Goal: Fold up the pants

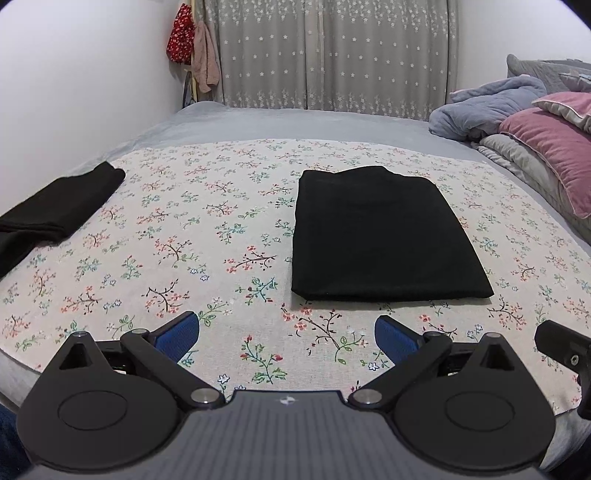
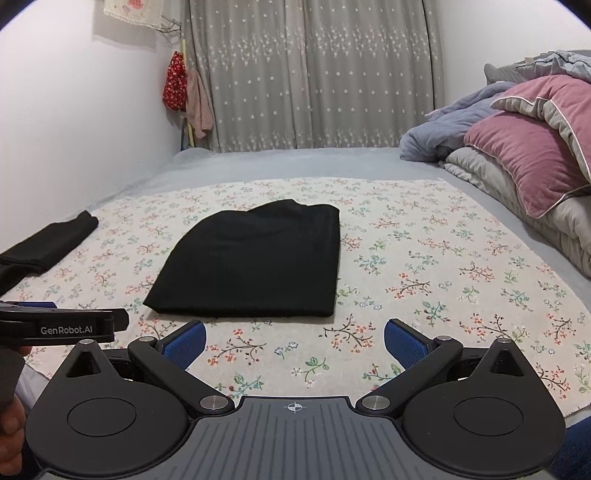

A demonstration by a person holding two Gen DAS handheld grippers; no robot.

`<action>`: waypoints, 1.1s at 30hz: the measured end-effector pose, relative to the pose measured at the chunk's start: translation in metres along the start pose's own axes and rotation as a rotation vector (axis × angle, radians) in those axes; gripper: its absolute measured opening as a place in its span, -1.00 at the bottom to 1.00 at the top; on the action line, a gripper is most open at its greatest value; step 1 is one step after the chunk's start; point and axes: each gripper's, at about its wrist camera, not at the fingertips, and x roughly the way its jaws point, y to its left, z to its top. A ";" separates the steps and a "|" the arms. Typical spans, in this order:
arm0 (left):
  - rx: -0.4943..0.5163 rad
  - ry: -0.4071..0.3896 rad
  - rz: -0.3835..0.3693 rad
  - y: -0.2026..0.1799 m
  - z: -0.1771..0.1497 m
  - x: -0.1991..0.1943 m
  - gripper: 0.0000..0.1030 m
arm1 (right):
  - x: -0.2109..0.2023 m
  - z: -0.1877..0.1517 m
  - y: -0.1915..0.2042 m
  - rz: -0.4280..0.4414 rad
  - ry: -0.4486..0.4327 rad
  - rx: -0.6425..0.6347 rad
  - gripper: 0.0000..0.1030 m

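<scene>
Left wrist view: the black pants [image 1: 384, 236] are seen folded into a flat, neat rectangle with straight near and side edges and a slight bump along the far edge; little surface detail can be made out in the dark fabric. They are laid on the floral cloth [image 1: 221, 236], just beyond the left gripper [image 1: 287, 334], whose blue-padded fingers [image 1: 181, 332] are spread wide with nothing between them and kept clear of the pants. In the right wrist view the pants [image 2: 255, 262] are found left of centre, ahead of the right gripper [image 2: 294, 341], which is likewise spread wide and empty, apart from the fabric. A second black garment [image 1: 55, 210] is placed well to the left of the pants, at the cloth's left edge, loosely folded. The floral cloth is spread over a grey bedsheet [image 1: 295, 123] that extends beyond the pants to the far wall. To the right of the pants, a pink pillow [image 2: 524, 155], grey quilting and a blue blanket [image 2: 443, 125] are piled. Behind the pants, grey star-patterned curtains [image 1: 332, 55] are hung; left of them a red floral item [image 1: 181, 33] and a pink towel [image 1: 205, 59] are hung by the white wall.
</scene>
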 end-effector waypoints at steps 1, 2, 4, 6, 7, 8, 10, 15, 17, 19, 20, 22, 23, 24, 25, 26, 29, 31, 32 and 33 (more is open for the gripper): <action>0.007 -0.004 -0.003 -0.001 0.000 0.000 0.97 | 0.000 0.000 0.000 -0.001 -0.001 -0.003 1.00; 0.010 -0.007 -0.008 -0.001 0.000 -0.001 0.97 | 0.000 0.000 0.000 -0.001 -0.001 -0.007 1.00; 0.002 -0.007 -0.021 -0.001 0.000 -0.001 0.98 | 0.000 0.000 0.000 -0.001 -0.001 -0.009 1.00; -0.018 0.000 -0.041 0.000 0.000 0.000 0.97 | 0.001 0.000 0.000 0.000 0.000 -0.006 1.00; -0.029 0.007 -0.053 0.001 0.000 0.001 0.97 | 0.001 -0.001 0.000 0.001 0.000 -0.005 1.00; -0.039 0.013 -0.060 0.002 0.000 0.002 0.97 | 0.001 -0.001 0.001 0.001 0.000 -0.007 1.00; -0.046 0.017 -0.066 0.001 0.001 0.003 0.97 | 0.001 -0.001 0.001 0.000 0.001 -0.010 1.00; -0.028 0.006 -0.059 -0.003 0.001 0.000 0.97 | 0.002 -0.002 0.003 0.002 0.003 -0.018 1.00; -0.029 0.008 -0.061 -0.003 0.001 0.001 0.97 | 0.003 -0.002 0.003 0.003 0.005 -0.019 1.00; -0.027 0.007 -0.060 -0.002 0.001 0.000 0.97 | 0.003 -0.003 0.004 0.004 0.006 -0.022 1.00; -0.024 0.004 -0.057 -0.003 0.001 0.000 0.97 | 0.003 -0.003 0.004 0.004 0.007 -0.022 1.00; -0.018 0.001 -0.053 -0.003 0.000 0.000 0.97 | 0.004 -0.003 0.005 0.004 0.009 -0.024 1.00; -0.015 0.000 -0.055 -0.003 0.000 -0.001 0.97 | 0.004 -0.004 0.005 0.004 0.009 -0.025 1.00; -0.013 0.000 -0.057 -0.004 0.000 -0.001 0.97 | 0.004 -0.004 0.005 0.004 0.010 -0.025 1.00; -0.011 -0.002 -0.058 -0.004 0.000 -0.001 0.97 | 0.004 -0.004 0.006 0.004 0.009 -0.026 1.00; -0.008 -0.003 -0.060 -0.004 0.000 -0.002 0.98 | 0.004 -0.004 0.006 0.006 0.009 -0.027 1.00; 0.008 -0.017 -0.067 -0.007 -0.001 -0.004 0.97 | 0.004 -0.004 0.007 0.006 0.009 -0.028 1.00; 0.016 -0.025 -0.078 -0.007 -0.002 -0.005 0.97 | 0.004 -0.004 0.007 0.007 0.009 -0.029 1.00; 0.016 -0.026 -0.082 -0.007 -0.002 -0.005 0.97 | 0.005 -0.004 0.008 0.008 0.009 -0.030 1.00; 0.016 -0.024 -0.083 -0.006 -0.002 -0.005 0.97 | 0.005 -0.004 0.008 0.008 0.008 -0.031 1.00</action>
